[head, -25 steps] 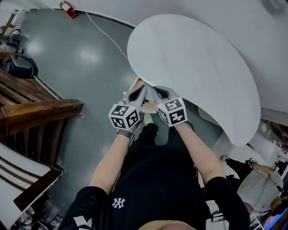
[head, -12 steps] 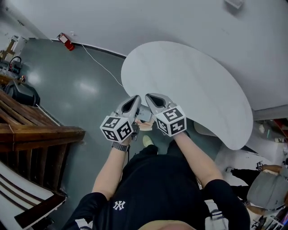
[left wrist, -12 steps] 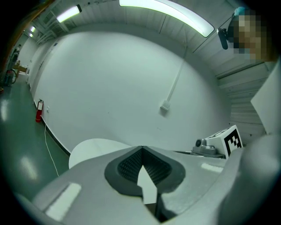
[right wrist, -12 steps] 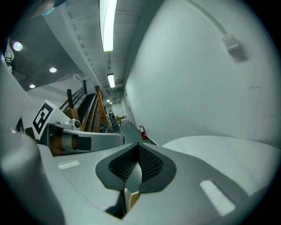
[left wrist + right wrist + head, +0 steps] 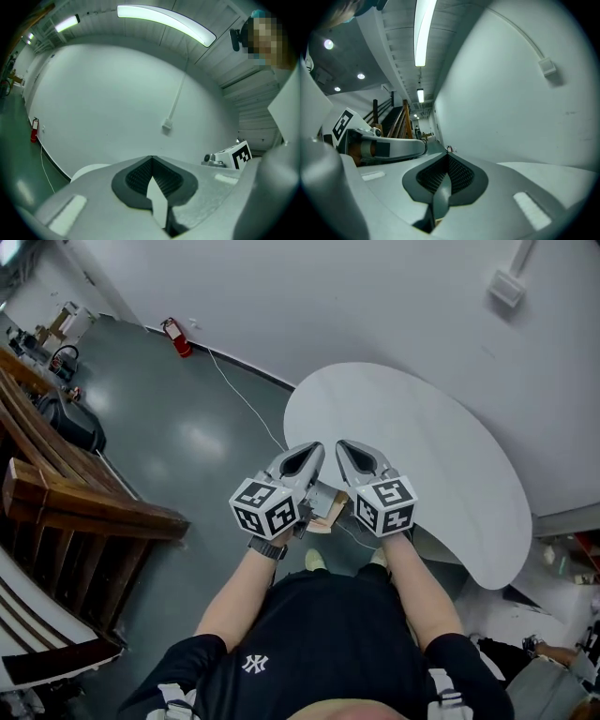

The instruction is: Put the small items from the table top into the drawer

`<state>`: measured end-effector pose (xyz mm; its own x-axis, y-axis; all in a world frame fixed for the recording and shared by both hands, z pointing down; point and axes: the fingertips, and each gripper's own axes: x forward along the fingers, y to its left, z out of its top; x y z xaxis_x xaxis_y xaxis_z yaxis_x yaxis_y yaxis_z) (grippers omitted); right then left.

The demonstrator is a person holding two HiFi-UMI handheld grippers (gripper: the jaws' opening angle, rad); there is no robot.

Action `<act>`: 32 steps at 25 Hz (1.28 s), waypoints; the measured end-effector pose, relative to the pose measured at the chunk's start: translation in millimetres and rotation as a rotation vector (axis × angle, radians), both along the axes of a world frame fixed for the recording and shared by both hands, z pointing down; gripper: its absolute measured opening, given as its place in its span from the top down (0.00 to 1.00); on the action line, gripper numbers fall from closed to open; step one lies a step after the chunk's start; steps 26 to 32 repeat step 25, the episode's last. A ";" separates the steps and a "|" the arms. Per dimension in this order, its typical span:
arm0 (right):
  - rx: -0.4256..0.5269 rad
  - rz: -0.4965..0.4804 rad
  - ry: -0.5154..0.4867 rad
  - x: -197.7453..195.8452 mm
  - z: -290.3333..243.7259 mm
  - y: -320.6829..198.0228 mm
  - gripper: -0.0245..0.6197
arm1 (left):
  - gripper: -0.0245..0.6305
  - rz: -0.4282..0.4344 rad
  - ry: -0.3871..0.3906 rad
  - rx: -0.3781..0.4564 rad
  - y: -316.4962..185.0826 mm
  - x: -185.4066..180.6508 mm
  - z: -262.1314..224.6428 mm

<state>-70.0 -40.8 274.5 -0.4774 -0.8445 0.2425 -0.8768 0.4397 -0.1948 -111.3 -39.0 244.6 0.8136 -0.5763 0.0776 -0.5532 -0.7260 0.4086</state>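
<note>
The white kidney-shaped table top (image 5: 422, 442) lies ahead of me, and I see no small item on it. Both grippers are held side by side, raised above its near edge and pointing toward the wall. My left gripper (image 5: 313, 449) is shut with nothing between its jaws, its tips meeting in the left gripper view (image 5: 152, 158). My right gripper (image 5: 346, 447) is also shut and holds nothing, as the right gripper view (image 5: 448, 155) shows. A tan wooden piece, probably the drawer (image 5: 326, 515), peeks out below and between the grippers; most of it is hidden.
A white wall stands close behind the table, with a small box (image 5: 506, 285) mounted on it. A red fire extinguisher (image 5: 175, 337) and a white cable (image 5: 242, 395) are on the grey floor at the left. Wooden stairs (image 5: 80, 507) rise at the far left.
Both grippers have risen together from the drawer's level, still side by side and shut. The drawer is now mostly hidden beneath them.
</note>
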 end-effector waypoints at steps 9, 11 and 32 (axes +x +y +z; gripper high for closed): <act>0.040 0.007 0.030 -0.9 -16.5 1.9 0.92 | 0.96 -0.006 0.016 0.038 1.4 -2.8 -17.4; 0.039 0.008 0.031 0.6 -15.7 1.3 0.92 | 0.96 -0.002 0.012 0.038 0.7 -0.7 -17.0; 0.026 0.014 0.040 1.5 -7.9 -11.3 0.92 | 0.96 0.014 -0.003 0.031 -11.9 4.6 -9.9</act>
